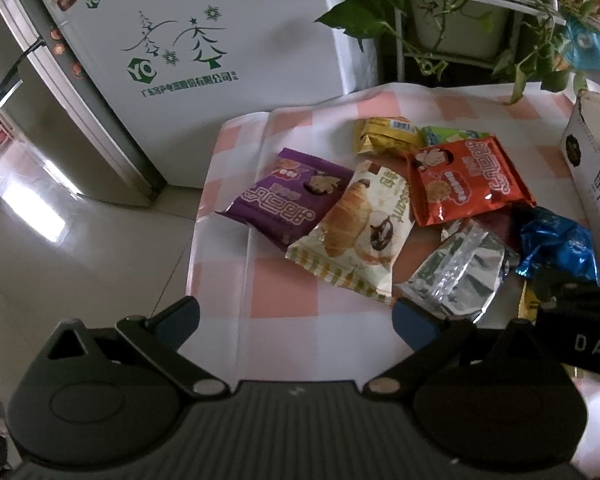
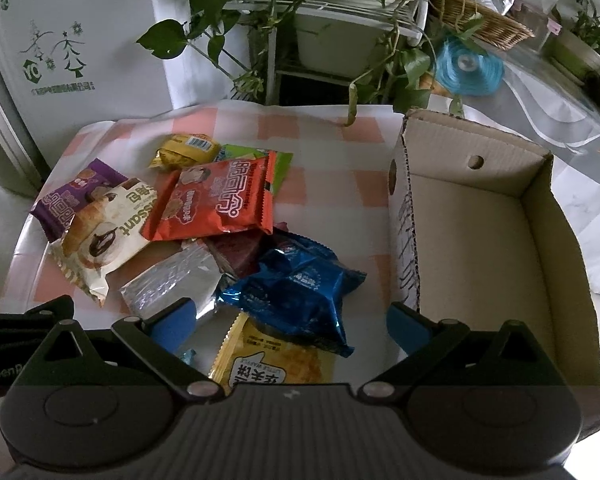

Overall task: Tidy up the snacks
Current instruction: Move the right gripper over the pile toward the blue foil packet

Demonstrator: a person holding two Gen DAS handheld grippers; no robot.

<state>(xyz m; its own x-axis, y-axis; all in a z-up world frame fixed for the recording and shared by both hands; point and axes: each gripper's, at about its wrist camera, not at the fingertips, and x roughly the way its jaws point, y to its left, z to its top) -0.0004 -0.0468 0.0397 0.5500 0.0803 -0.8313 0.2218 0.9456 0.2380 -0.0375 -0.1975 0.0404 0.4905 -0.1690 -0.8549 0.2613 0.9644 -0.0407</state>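
Right wrist view shows the cardboard box [image 2: 480, 240] standing on the right of the checked tablecloth [image 2: 320, 128], and as far as this view reaches, its floor is bare: no snack has gone in yet. So the task looks to be at its very start, with every packet left to move.

The snacks lie in a loose heap to the left of the box. At the far side sit a yellow packet [image 2: 188, 150] and a green packet [image 2: 280, 162], the green one partly under the orange packet [image 2: 216, 204]. Left of that, the purple packet [image 2: 60, 204] is overlapped by the croissant packet [image 2: 100, 236]. Nearer lie the silver packet [image 2: 172, 284] and the blue packet [image 2: 300, 292], with something dark red between them that is probably another wrapper, though too little of it shows to be sure. Nearest of all is a yellow waffle packet [image 2: 268, 364].

The right gripper [image 2: 292, 324] has its fingers spread wide and empty, hovering above the waffle packet and the blue packet, just beside the box's near left corner. The left gripper [image 1: 296, 316] is likewise spread and holding nothing, over bare cloth at the near left of the heap, its right finger just beside the silver packet.

Judging by position, the waffle or blue packet is the handiest first pick for the right gripper.
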